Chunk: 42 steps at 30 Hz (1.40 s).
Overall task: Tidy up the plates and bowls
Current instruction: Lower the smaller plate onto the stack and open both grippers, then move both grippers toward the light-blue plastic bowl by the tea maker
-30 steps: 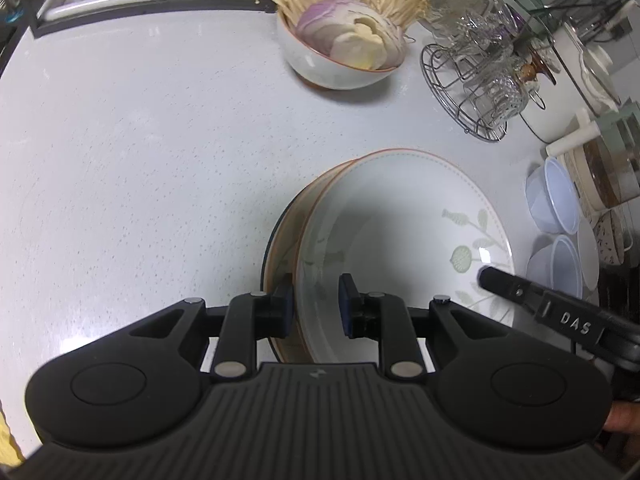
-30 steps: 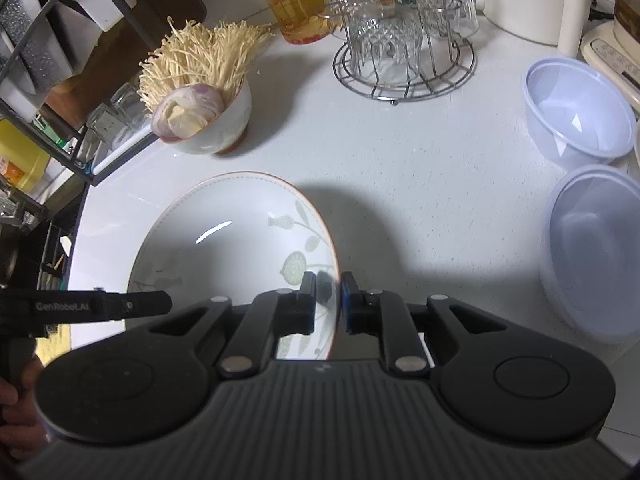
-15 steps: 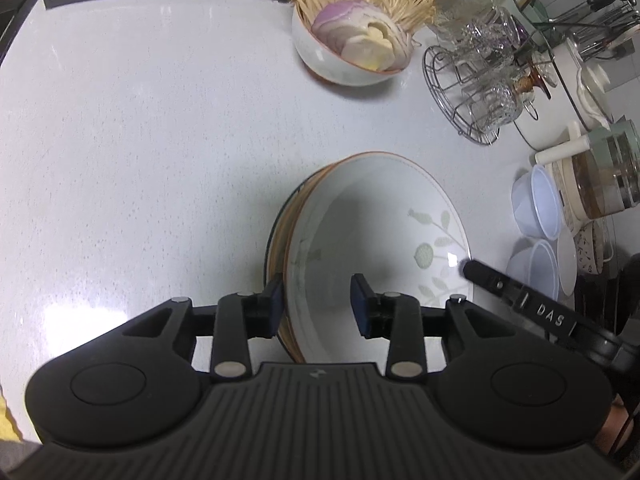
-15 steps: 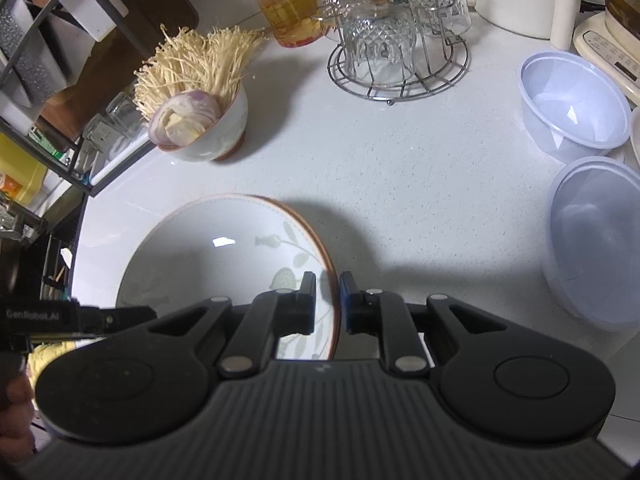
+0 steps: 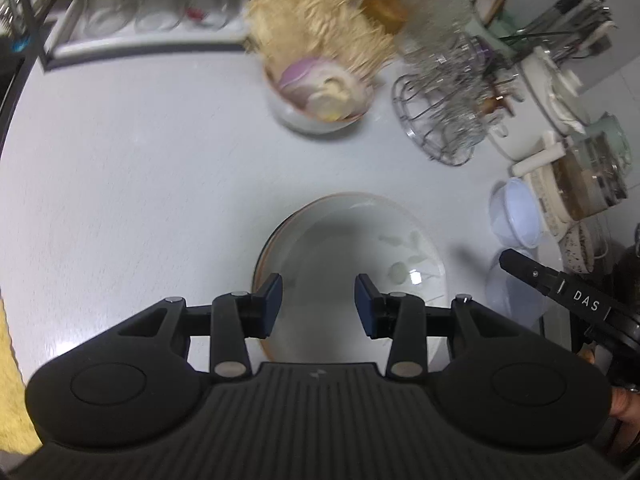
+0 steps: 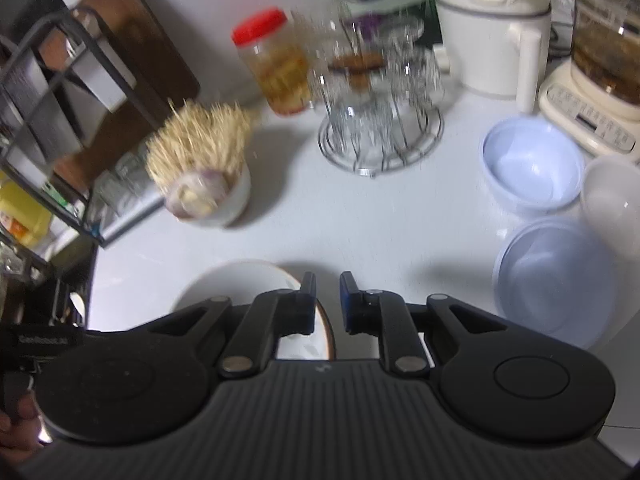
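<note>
Left tongs (image 5: 318, 300) above plate rim (image 5: 320, 204)

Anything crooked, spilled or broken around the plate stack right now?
Nothing spilled or broken that I can see. The plate stack lies flat on the counter, though the top plate sits slightly offset, leaving a rim of the lower one exposed on the left. Both frames are motion-blurred, so fine cracks would not show.

Before me lies a speckled white stone countertop (image 5: 140, 168), a black metal shelf rack (image 6: 52, 92) at its edge.
</note>
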Tool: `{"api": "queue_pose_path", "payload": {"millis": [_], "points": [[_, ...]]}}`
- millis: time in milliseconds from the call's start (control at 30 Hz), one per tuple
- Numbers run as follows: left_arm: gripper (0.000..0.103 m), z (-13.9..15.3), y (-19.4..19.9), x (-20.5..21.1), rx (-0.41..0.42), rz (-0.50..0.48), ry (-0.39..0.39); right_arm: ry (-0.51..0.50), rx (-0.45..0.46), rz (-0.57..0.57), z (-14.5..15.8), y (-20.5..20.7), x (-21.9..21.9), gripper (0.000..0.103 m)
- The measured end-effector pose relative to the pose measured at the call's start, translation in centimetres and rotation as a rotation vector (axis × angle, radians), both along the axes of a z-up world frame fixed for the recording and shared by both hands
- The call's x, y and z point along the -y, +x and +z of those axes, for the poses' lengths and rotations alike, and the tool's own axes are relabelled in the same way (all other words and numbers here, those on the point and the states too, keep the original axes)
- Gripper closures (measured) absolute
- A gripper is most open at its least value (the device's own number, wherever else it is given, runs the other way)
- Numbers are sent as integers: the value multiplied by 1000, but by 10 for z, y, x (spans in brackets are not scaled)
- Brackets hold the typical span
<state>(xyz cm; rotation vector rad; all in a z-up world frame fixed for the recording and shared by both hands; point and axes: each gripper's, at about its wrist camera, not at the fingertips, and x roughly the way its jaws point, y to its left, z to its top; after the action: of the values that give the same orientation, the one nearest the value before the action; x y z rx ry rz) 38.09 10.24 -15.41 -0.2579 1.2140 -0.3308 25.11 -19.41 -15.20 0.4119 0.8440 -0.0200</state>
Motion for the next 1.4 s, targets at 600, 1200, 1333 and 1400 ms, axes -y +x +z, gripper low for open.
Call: {"api": "queue_pose_path", "payload": {"millis": [600,1200,1333,1400], "points": [[58,87,-24,68,315,-146,-37,-130,253,-12,86,-46,3,87],[57,71,-48,145,303,-227,-3,-104,257,-89,72,-81,61,87],[56,67,-51,170,297,-231,12,-94,250,-102,67,-87,82,87],[55,64,-53,186,290,-228,14,-92,244,-106,64,-91,95,87]]}}
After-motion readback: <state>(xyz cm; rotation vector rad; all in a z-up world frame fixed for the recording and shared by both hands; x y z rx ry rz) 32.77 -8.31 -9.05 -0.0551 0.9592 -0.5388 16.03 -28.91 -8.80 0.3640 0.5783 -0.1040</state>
